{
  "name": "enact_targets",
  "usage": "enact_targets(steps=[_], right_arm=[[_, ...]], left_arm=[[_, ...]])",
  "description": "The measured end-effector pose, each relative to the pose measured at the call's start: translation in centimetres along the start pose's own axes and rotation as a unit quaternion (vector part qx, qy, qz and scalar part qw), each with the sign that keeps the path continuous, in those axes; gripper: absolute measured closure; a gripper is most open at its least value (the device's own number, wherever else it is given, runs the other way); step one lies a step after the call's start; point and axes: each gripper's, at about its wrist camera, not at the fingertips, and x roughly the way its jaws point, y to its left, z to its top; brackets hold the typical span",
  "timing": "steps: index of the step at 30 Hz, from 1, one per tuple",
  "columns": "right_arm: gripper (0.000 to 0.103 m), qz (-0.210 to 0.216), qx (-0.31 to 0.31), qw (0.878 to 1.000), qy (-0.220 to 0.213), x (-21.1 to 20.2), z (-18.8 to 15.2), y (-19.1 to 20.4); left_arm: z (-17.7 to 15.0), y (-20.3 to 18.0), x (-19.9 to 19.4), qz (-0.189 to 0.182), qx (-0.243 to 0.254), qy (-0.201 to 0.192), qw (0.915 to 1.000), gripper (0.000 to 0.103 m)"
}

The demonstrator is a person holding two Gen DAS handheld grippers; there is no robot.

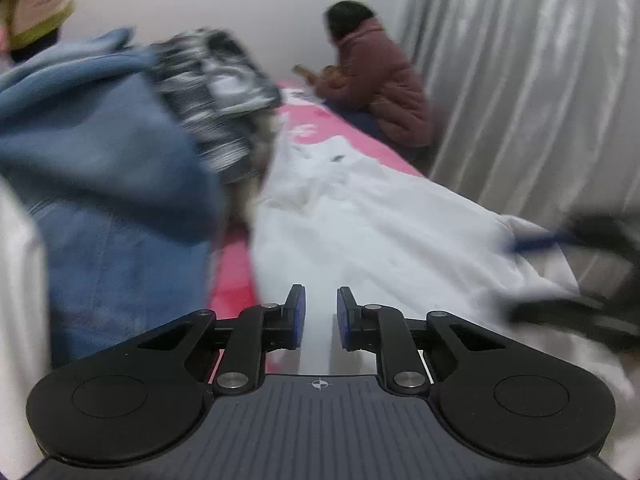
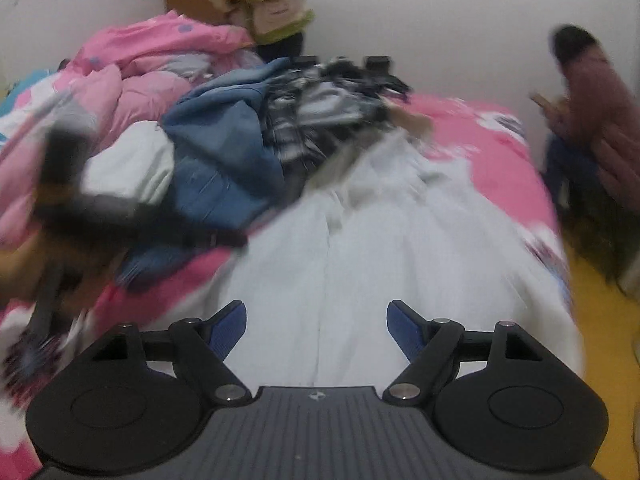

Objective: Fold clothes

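From the left wrist, the left tool [image 1: 321, 318] hangs over the white garment [image 1: 380, 232] on the pink bed [image 1: 232, 280], jaws narrow with nothing between them. From the right wrist, the right tool [image 2: 316, 330] gapes wide and empty above the same garment. Judged: spreading done; next, each tool grips an edge.

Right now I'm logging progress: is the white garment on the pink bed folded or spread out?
Spread out. The white garment lies lengthwise along the pink bed, unfolded and wrinkled.
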Motion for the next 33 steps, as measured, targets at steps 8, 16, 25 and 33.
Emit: enact_targets(steps=[8, 16, 25, 33], right_arm=[[0.018, -0.109, -0.094, 0.989, 0.026, 15.1, 1.2, -0.5], [0.021, -0.144, -0.122, 0.982, 0.02, 14.0, 1.8, -1.7], [0.022, 0.036, -0.036, 0.998, 0.038, -1.8, 1.3, -2.5], [0.022, 0.037, 0.02, 0.986, 0.161, -7.5, -11.2, 1.1]], left_arm=[[-2.3, -0.6, 2.4, 0.015, 0.066, 0.069, 0.9953, 0.097], [-4.7, -1.8, -2.1, 0.033, 0.129, 0.105, 0.9856, 0.097], [-3.8, -5.3, -3.9, -0.088, 0.111, 0.091, 0.9858, 0.094], [-5.6, -6.6, -3.2, -0.048, 0.14, 0.107, 0.9832, 0.092]])
